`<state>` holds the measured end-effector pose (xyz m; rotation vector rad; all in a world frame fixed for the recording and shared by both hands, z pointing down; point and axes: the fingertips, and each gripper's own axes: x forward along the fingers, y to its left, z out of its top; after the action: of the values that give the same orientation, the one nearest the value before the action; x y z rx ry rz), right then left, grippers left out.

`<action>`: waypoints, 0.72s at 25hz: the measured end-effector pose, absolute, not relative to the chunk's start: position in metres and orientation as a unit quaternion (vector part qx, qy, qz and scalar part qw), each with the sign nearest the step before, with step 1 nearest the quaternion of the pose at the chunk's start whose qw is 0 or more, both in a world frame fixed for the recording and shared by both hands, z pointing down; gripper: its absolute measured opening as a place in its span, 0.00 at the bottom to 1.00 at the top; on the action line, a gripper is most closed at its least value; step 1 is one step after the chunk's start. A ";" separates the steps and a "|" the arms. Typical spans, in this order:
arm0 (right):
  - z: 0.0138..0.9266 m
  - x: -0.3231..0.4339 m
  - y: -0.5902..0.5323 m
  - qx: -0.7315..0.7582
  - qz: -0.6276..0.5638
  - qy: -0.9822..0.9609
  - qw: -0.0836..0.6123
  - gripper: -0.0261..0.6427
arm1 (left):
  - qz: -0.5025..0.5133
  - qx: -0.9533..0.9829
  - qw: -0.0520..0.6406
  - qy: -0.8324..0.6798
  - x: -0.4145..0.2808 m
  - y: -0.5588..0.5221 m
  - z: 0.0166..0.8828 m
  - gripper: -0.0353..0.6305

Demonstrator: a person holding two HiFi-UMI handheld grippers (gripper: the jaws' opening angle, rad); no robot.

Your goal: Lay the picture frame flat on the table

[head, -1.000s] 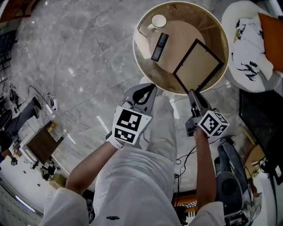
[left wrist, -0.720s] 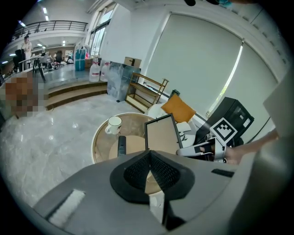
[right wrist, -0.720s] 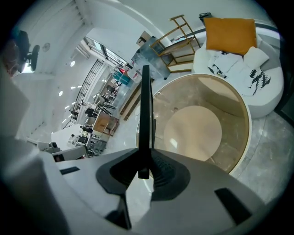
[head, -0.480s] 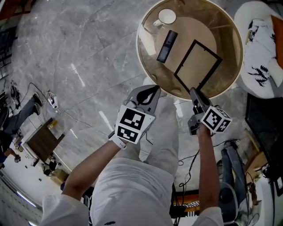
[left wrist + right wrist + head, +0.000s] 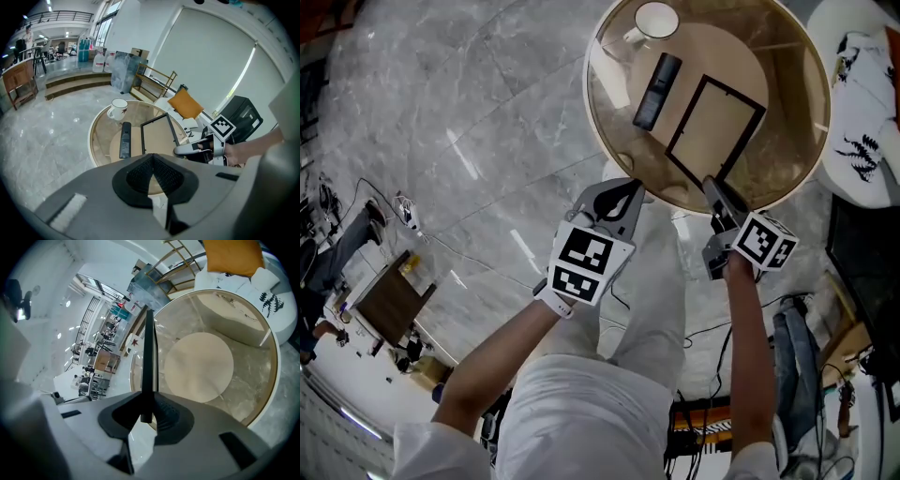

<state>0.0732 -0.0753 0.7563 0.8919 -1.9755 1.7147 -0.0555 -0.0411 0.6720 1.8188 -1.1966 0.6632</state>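
A black picture frame (image 5: 712,127) with a beige back is over the round glass table (image 5: 787,150), its near corner pinched by my right gripper (image 5: 713,190), which is shut on it. In the right gripper view the frame (image 5: 148,348) shows edge-on, rising from between the jaws of the gripper (image 5: 149,405). My left gripper (image 5: 625,194) hangs just short of the table's near rim, shut, with nothing in it. From the left gripper view, that gripper's tips (image 5: 153,156) meet below the frame (image 5: 157,135), and the right gripper (image 5: 182,150) is at the frame's near right corner.
A black remote (image 5: 657,91) lies left of the frame and a white mug (image 5: 655,21) stands at the table's far edge. A white seat with a patterned cloth (image 5: 862,84) is to the right. Cables and gear lie on the marble floor by the person's legs.
Both grippers have sunk toward the table. The frame has come down with the right gripper and now leans flatter over the table top.
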 end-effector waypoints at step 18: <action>0.781 0.080 -0.074 0.366 0.630 -0.656 0.198 0.14 | 0.268 0.723 0.431 -0.470 -0.056 -0.039 0.685 0.06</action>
<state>0.0803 -0.0737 0.7809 1.0227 -1.8360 1.7615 -0.0565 -0.0385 0.6845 1.8027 -1.1711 0.6678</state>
